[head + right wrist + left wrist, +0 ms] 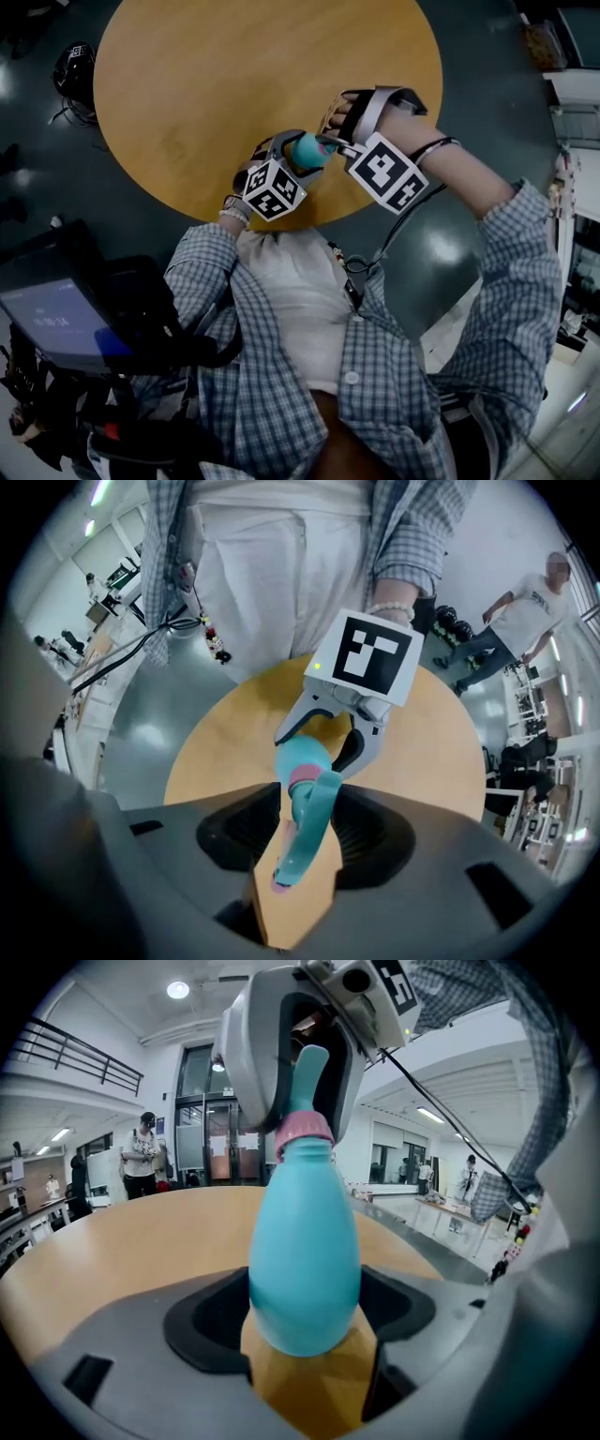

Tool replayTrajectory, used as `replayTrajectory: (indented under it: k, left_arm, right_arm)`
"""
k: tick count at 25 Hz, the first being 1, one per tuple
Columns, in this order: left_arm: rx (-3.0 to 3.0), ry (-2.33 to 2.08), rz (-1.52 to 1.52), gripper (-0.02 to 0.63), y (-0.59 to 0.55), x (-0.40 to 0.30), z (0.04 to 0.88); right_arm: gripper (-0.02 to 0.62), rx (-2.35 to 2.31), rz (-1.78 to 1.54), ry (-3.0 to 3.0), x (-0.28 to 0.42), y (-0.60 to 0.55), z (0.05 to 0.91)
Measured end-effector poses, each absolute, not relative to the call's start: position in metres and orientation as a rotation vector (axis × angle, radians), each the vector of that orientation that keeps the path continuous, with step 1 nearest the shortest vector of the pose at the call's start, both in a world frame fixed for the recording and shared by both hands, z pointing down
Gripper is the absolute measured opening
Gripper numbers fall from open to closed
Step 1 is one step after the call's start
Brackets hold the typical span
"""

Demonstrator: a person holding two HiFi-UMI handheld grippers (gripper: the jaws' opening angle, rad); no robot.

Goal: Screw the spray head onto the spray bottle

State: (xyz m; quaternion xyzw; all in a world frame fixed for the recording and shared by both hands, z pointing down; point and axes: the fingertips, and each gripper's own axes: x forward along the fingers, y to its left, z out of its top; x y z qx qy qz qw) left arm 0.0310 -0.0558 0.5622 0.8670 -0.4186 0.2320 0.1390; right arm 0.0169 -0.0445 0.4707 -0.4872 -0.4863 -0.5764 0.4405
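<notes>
Nearest is the person's checked shirt [281, 375]; in front of it both hands are raised over the near edge of the round wooden worktop [234, 66]; the left hand-held gripper [305, 1297] is clamped on the lower body of the turquoise bottle [305, 1251], one jaw at each side of it; the bottle is carried there, over the near rim of the worktop, and whether its base touches the wood I cannot tell; at the neck of the bottle is a pink collar [305, 1133], and on the collar sits the turquoise head [309, 827], with its pink-tipped nozzle pointing away from the bottle; the right hand-held gripper [309, 813] comes down from above over the head; its jaws are apart, one at each side of the head, and a dark gap shows between each jaw and the head; its marker cube [386, 171] is just right of the bottle; beyond the hands is the bare wood, then the dark floor [487, 103].
</notes>
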Motion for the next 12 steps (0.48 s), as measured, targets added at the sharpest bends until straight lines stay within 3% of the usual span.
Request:
replayTrajectory:
  k: [5,12]
  left_arm:
    - [2.552,-1.146,0.694,0.364,-0.063,0.062,0.549]
    - [2.567,-1.134,0.693,0.364,-0.06,0.085,0.539]
  right_arm:
    - [0.124,-1.185,-1.351,-1.218,0.047,-0.047,0.463]
    - [0.123,-0.959,-0.908,-1.425,0.069,-0.042,0.454]
